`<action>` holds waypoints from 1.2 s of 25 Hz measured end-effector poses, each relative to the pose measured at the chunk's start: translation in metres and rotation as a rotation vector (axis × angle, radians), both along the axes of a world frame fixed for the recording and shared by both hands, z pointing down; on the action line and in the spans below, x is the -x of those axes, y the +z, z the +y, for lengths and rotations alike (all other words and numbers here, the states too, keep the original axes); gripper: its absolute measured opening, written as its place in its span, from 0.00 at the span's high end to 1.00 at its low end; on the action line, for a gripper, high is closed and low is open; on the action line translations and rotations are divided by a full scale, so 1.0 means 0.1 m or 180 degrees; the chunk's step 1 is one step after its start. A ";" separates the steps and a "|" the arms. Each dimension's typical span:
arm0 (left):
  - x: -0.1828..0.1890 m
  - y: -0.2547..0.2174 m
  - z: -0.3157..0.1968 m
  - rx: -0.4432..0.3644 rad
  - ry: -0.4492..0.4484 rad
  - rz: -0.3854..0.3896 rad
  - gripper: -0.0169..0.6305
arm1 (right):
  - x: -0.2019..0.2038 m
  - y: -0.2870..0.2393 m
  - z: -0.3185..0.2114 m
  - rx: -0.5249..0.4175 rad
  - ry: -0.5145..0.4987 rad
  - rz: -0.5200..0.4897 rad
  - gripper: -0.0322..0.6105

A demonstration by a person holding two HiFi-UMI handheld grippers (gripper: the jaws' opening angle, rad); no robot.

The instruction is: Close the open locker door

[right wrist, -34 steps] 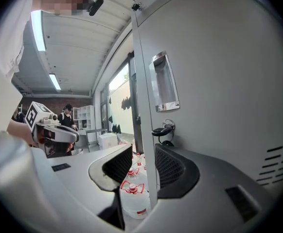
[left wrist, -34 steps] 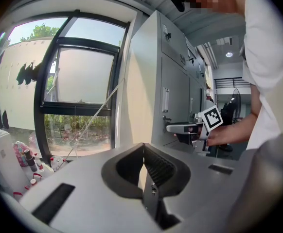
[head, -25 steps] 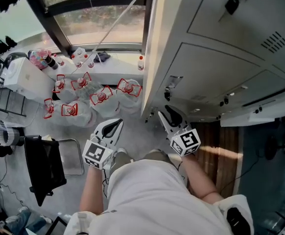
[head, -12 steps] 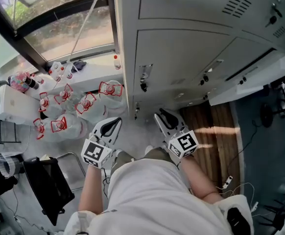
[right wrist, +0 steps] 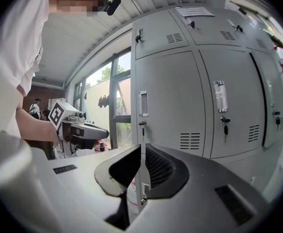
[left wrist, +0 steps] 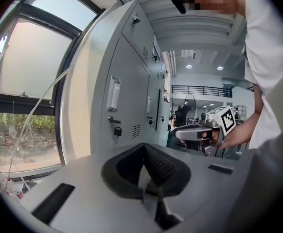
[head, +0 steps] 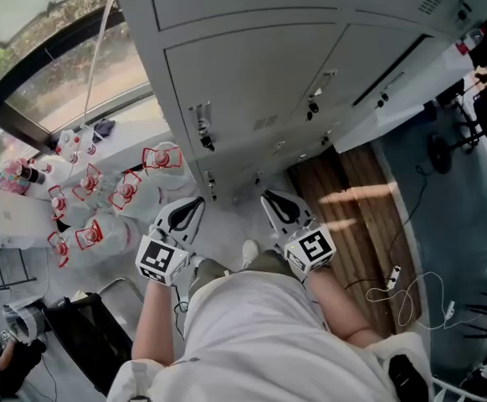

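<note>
Both grippers are held low in front of the person, side by side and apart, pointed toward the foot of the bank of grey lockers (head: 252, 74).

Left gripper (head: 195, 204): in the left gripper view the two dark pads are seen pressed together at their tips (left wrist: 144, 144), with nothing between them. Beyond them the locker fronts (left wrist: 127, 81) are seen at an angle, beside a large window (left wrist: 25, 72).

Right gripper (head: 270, 199): its jaws (right wrist: 141, 149) are closing and are almost together; only a narrow slit is left, and nothing is held in it. The lockers (right wrist: 170, 101) are seen straight ahead through that view, with closed doors bearing handles, keys and vents. No contact with any door is made by either gripper.

Open locker door (head: 411, 86): in the head view it is noted to the right of the grippers, swung out from the bank, with a dark gap along its upper edge. It is well apart from both grippers.

Surroundings: packs of bottles (head: 126, 187) with red labels are stacked on the floor to the left of the lockers, below the window (head: 51, 65). A strip of wooden flooring (head: 352, 208) lies to the right, with a white cable (head: 411, 291) coiled beside it. The person's white shirt (head: 269, 333) fills the lower part of the head view.
</note>
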State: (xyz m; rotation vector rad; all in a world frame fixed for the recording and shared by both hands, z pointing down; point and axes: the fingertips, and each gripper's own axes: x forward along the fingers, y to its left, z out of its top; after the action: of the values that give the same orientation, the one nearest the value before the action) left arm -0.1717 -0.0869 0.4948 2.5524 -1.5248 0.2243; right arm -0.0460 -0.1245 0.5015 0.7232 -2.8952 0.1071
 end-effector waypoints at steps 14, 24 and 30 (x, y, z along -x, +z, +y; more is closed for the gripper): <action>-0.34 -0.06 -0.13 -0.0084 0.0428 -0.0026 0.97 | -0.35 0.00 0.16 -0.0205 0.0263 0.0162 0.92; -0.39 -0.09 -0.15 -0.0115 0.0539 -0.0093 0.97 | -0.40 -0.01 0.17 -0.0259 0.0350 0.0185 0.93; -0.39 -0.08 -0.13 -0.0110 0.0566 -0.0086 0.97 | -0.39 0.00 0.16 -0.0212 0.0356 0.0197 0.93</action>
State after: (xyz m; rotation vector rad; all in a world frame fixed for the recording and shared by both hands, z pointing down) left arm -0.1326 -0.1000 0.4863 2.7245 -1.3215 0.2569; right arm -0.0068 -0.1081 0.5011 0.8837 -2.8109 0.0010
